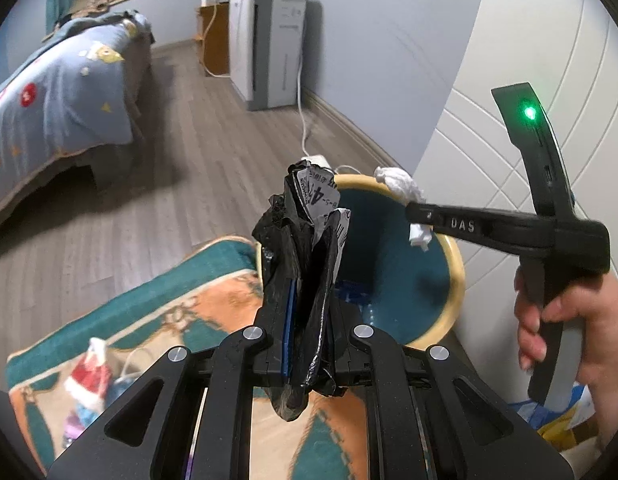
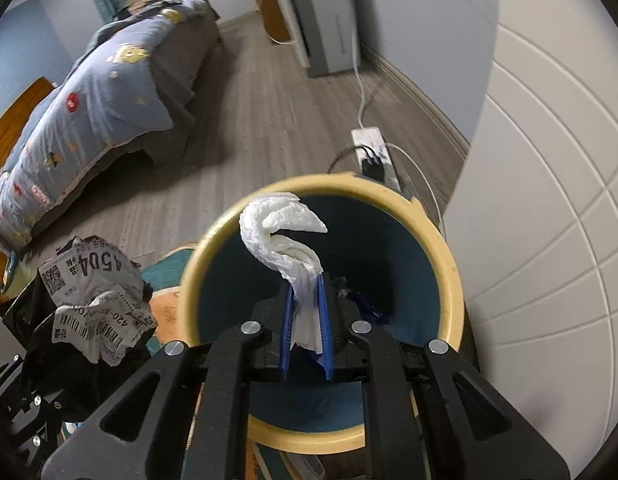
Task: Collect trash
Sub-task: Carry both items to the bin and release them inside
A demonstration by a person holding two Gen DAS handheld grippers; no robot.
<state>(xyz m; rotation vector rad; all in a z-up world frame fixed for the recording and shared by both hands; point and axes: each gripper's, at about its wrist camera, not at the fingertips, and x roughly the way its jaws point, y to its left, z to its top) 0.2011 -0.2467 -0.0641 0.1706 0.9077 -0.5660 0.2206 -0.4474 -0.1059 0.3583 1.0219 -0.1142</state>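
My left gripper is shut on a crumpled black plastic bag with a white shipping label, held up just left of a round bin with a yellow rim and teal inside. The bag also shows at the left of the right wrist view. My right gripper is shut on a crumpled white tissue and holds it over the bin's mouth. In the left wrist view the right gripper reaches over the bin with the tissue.
A patterned teal and orange rug with small items lies under the left gripper. A bed with a blue quilt stands left. A power strip with cables lies behind the bin. A white cabinet is right.
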